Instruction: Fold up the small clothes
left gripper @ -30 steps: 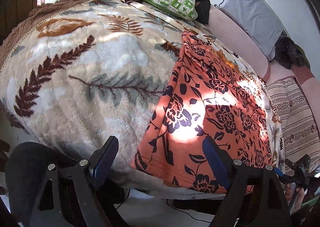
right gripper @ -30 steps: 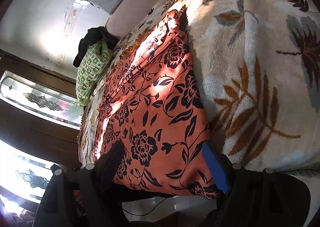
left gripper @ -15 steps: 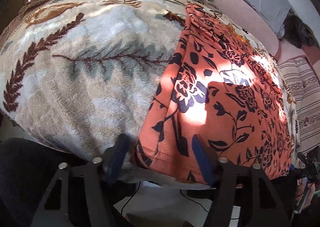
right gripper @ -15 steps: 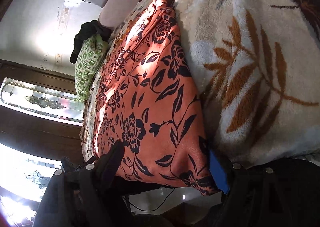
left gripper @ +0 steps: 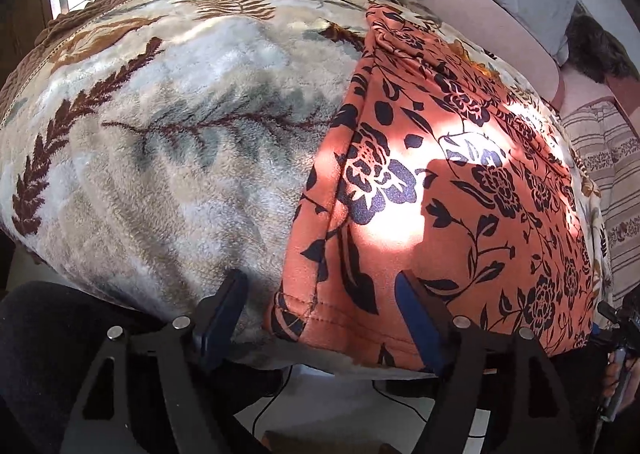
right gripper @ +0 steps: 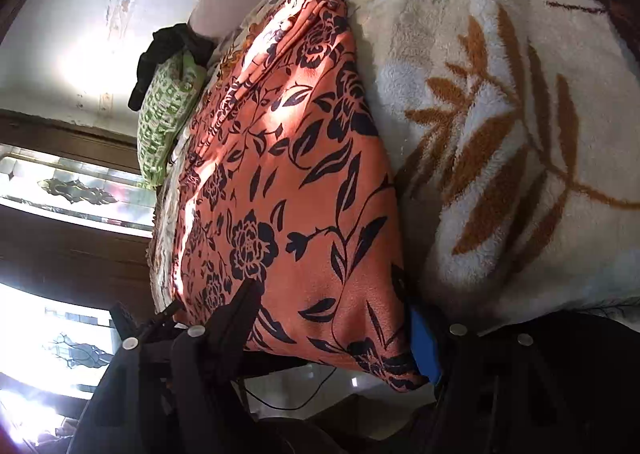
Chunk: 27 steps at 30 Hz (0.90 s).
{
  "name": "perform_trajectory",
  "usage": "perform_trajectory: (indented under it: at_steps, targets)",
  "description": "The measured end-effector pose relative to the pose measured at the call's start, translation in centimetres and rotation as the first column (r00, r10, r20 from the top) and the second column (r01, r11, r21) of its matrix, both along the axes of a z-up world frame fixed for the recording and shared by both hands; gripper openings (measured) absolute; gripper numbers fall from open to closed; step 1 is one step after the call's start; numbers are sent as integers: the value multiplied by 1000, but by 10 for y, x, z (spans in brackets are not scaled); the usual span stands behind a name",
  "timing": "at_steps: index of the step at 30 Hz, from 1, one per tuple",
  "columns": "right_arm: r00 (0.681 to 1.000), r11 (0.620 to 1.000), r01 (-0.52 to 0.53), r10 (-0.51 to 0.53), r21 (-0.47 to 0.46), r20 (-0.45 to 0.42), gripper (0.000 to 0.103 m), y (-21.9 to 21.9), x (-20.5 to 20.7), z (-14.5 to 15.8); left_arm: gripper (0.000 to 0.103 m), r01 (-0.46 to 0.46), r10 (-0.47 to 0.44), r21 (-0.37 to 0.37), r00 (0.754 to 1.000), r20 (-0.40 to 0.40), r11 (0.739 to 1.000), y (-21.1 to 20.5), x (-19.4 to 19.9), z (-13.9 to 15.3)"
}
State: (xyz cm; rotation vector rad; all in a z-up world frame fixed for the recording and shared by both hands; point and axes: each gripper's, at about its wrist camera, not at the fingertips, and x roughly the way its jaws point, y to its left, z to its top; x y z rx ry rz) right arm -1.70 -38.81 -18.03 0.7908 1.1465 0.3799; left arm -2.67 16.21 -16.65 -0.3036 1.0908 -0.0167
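- Taking the left wrist view first: the left gripper point(left gripper: 320, 310) sits at the bottom centre, jaws spread about the near left corner of the orange cloth point(left gripper: 440, 173), which lies flat down the right half of the frame on the blanket point(left gripper: 160, 153). Its jaws have just been opening a little, the hem is between them, and neither pad presses on it.
- Judged from this, the pads should close on the stitched hem only, without catching blanket pile.
- Turning to the right wrist view: the right gripper point(right gripper: 332, 314) at the bottom centre straddles the cloth's point(right gripper: 300, 173) other near corner. Its jaws have just been closing, yet are spread and not pinching.
- Both corners likely want gripping evenly before lifting toward the pillow point(right gripper: 168, 113) end, so the fold lands square.
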Motion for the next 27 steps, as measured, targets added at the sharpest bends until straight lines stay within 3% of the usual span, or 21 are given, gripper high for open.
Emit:
perform_trajectory:
  at_steps: [1, 2, 3, 4, 5, 8, 10, 11, 12, 13, 14, 15, 16, 17, 18, 19, 23, 27]
  targets:
    - [1000, 1000, 4, -4, 8, -2, 72, -1, 0, -1, 38, -6, 7, 26, 1000, -13, 1000, 0, 0, 0]
    - [1000, 1000, 3, -2, 16, -5, 64, -1, 0, -2, 31, -8, 8, 23, 1000, -18, 1000, 2, 0, 0]
    - [1000, 1000, -4, 4, 30, -10, 52, -1, 0, -2, 13, -2, 2, -21, 1000, -22, 1000, 6, 0, 1]
    - [1000, 998, -13, 14, 54, -16, 18, -1, -1, -3, 13, -2, 1, -50, 1000, -23, 999, 9, -2, 5]
    - [1000, 998, -6, 6, 62, -8, 14, -2, -4, -1, 13, 0, 0, -46, 1000, -3, 999, 9, -4, 11]
    - [999, 994, 17, -22, 106, 37, 14, -7, -9, 12, 15, 14, -13, -34, 1000, 14, 999, 5, -3, 17]
    - [999, 994, 49, -49, 102, 3, 19, -11, -7, 5, 32, 14, -15, -32, 998, -57, 999, 4, 4, -1]
    - [998, 992, 60, -56, 110, -40, 33, -12, -5, -5, 35, 14, -15, -38, 999, -41, 999, 2, 4, -2]
    - [996, 992, 59, -51, 114, -72, 42, -11, -2, -12, 47, 25, -27, -44, 999, -37, 999, -1, 4, 0]
    - [998, 994, 42, -37, 102, -51, 63, -7, 0, -9, 53, 42, -43, -48, 999, -32, 998, -5, 4, 2]
    - [999, 993, 25, -21, 113, -38, 77, -1, 2, -6, 53, 49, -50, -30, 998, -34, 998, -8, 5, 3]
    - [999, 994, 11, -7, 109, -39, 77, 4, 3, -5, 39, 55, -55, -11, 998, -38, 998, -11, 5, 3]
    - [999, 997, -2, 5, 74, -48, 74, 8, 6, -6, 10, 66, -66, 12, 997, -44, 998, -12, 6, 4]
    - [998, 999, -13, 16, 45, -54, 60, 10, 8, -6, 10, 77, -78, -9, 996, -49, 997, -10, 8, 5]
    - [998, 999, -23, 25, 31, -65, 27, 10, 10, -7, 9, 63, -66, -47, 996, -55, 997, -5, 9, 7]
    - [997, 999, -12, 16, 50, -81, 6, 7, 11, -9, 9, 50, -54, -86, 997, -52, 995, 1, 10, 11]
    - [1000, 985, 24, -22, 172, -12, 6, -4, 6, 8, 9, 52, -52, -140, 999, 8, 989, 11, 10, 37]
    - [999, 977, 42, -37, 210, -28, 6, -10, 10, 2, 9, 32, -50, -129, 990, -134, 991, 13, 27, 10]
